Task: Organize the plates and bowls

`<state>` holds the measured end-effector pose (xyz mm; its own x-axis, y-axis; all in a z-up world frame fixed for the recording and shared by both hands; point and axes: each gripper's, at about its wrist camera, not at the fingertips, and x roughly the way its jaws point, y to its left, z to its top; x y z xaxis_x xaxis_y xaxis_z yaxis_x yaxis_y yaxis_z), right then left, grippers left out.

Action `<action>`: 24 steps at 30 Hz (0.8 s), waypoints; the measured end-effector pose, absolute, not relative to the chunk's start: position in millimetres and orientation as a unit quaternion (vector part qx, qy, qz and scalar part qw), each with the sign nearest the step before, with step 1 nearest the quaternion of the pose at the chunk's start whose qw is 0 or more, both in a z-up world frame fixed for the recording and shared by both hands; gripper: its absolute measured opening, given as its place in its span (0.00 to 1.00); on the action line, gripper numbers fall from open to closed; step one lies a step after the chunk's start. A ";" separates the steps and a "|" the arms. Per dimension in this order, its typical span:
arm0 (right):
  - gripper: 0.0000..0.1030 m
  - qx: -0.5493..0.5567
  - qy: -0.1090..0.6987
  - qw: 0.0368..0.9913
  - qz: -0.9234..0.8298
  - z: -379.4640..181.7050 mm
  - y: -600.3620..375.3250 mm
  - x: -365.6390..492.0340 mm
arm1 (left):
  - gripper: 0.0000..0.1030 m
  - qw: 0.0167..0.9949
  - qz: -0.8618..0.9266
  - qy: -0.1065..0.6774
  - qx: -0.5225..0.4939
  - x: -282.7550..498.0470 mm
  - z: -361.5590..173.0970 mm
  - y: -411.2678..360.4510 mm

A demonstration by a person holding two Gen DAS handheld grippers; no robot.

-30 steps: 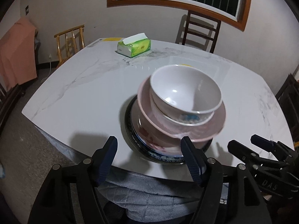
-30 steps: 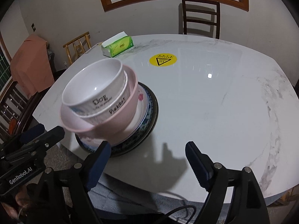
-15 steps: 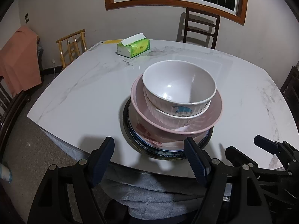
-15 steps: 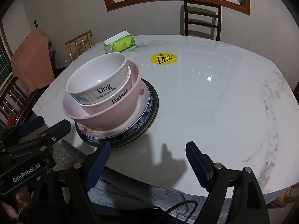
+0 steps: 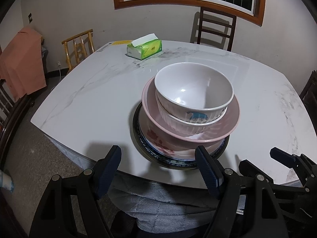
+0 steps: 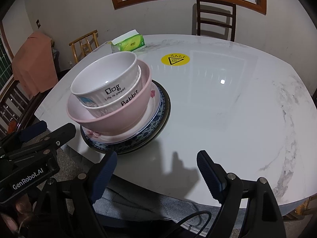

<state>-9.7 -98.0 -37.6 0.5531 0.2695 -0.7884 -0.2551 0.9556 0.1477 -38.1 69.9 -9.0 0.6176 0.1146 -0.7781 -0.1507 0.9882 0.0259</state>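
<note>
A stack stands near the front edge of the white marble table [image 5: 89,91]. At its bottom lie a dark-rimmed plate [image 5: 136,138], a blue-patterned plate and a floral plate [image 6: 152,107]. On them sits a pink bowl [image 5: 231,119], then a white "Rabbit" bowl [image 6: 128,103], with a white "Dog" bowl [image 5: 194,91] [image 6: 103,79] on top. My left gripper [image 5: 157,154] is open just in front of the stack, nothing between its fingers. My right gripper [image 6: 156,156] is open over the table's front edge, right of the stack, and holds nothing.
A green tissue box [image 5: 144,48] lies at the far side. A yellow warning sticker [image 6: 175,59] marks the table's middle. A dark chair [image 5: 215,30], a bamboo chair [image 5: 79,45] and an orange cloth [image 5: 19,59] surround the table. Grey quilted clothing [image 5: 164,214] shows below.
The left jaws have widened slightly and the left view has steadied from a blurred tilt. The stack and the right gripper have stayed where they were.
</note>
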 end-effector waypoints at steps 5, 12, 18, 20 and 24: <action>0.82 0.005 0.450 0.880 0.150 -38.8 -96.0 -9.9 | 0.72 0.899 0.074 0.431 -0.021 -37.8 -9.5 70.0; 0.82 0.001 0.450 0.880 0.150 -38.2 -94.0 -10.7 | 0.72 0.899 0.075 0.431 -0.022 -38.2 -10.3 69.7; 0.82 -0.008 0.445 0.883 0.151 -35.4 -89.4 -13.3 | 0.72 0.898 0.074 0.432 -0.023 -38.3 -10.5 69.4; 0.82 -0.011 0.445 0.882 0.153 -34.8 -88.2 -13.6 | 0.72 0.898 0.075 0.432 -0.024 -38.6 -11.3 69.9; 0.82 -0.014 0.443 0.883 0.155 -33.9 -86.1 -14.9 | 0.72 0.897 0.076 0.434 -0.025 -38.6 -13.4 71.1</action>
